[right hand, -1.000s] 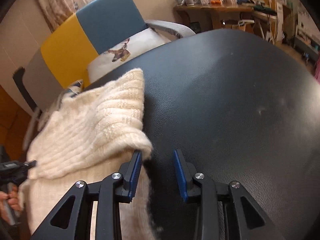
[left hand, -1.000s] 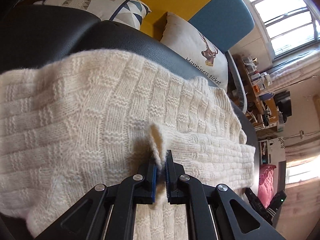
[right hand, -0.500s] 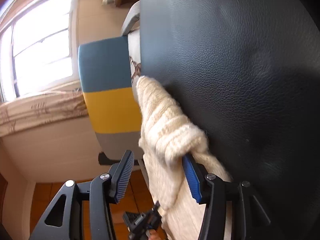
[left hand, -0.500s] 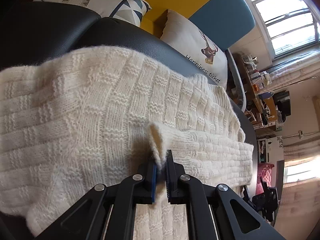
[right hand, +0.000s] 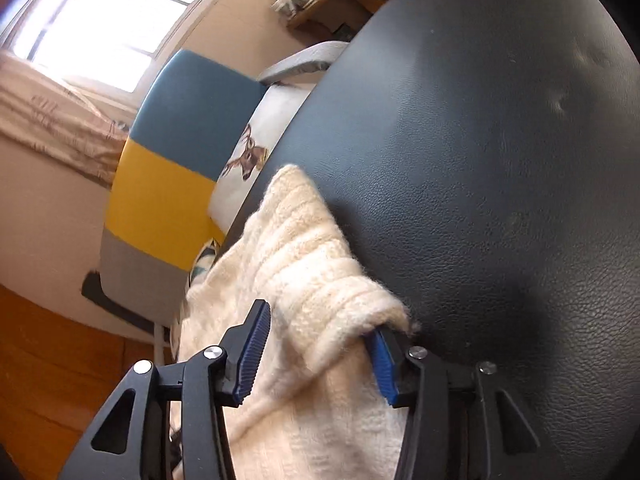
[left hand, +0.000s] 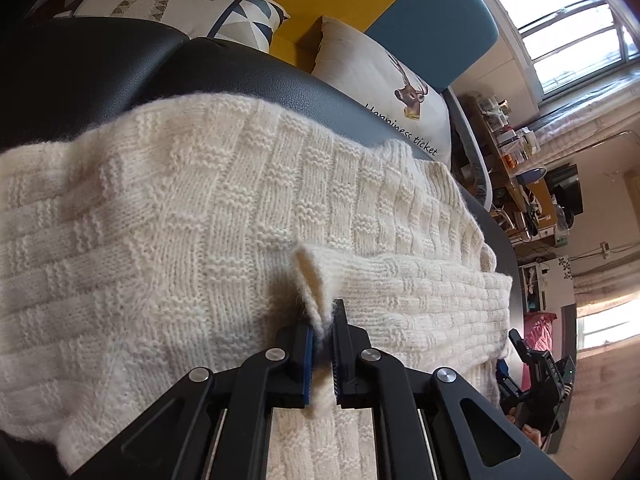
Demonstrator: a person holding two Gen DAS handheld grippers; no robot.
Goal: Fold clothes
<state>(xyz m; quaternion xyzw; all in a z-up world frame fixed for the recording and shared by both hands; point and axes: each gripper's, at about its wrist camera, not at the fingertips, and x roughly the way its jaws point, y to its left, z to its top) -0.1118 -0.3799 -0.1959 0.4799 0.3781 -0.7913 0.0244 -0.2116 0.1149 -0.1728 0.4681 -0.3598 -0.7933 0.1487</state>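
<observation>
A cream knitted sweater (left hand: 180, 220) lies spread on a black leather surface (left hand: 100, 72). My left gripper (left hand: 322, 344) is shut on a small raised fold of the knit near the sweater's middle. In the right wrist view the sweater's ribbed edge (right hand: 304, 264) curls over at the leather's border. My right gripper (right hand: 320, 344) straddles that rolled edge, its jaws closing. The right finger (right hand: 384, 364) is tucked under the roll. The left pad (right hand: 252, 352) stands beside the fabric and does not press on it.
A blue, yellow and grey chair (right hand: 180, 140) stands behind the leather surface (right hand: 480, 160), with a deer cushion (left hand: 380, 80) and a patterned cushion (left hand: 168, 0) on it. A cluttered wooden desk (left hand: 516, 160) sits by the window. Orange wooden floor (right hand: 48, 360) lies below.
The right gripper rolled back and forth, widened, and now has the sweater's ribbed edge between its fingers instead of beside them. The left gripper kept still, holding the fold.
</observation>
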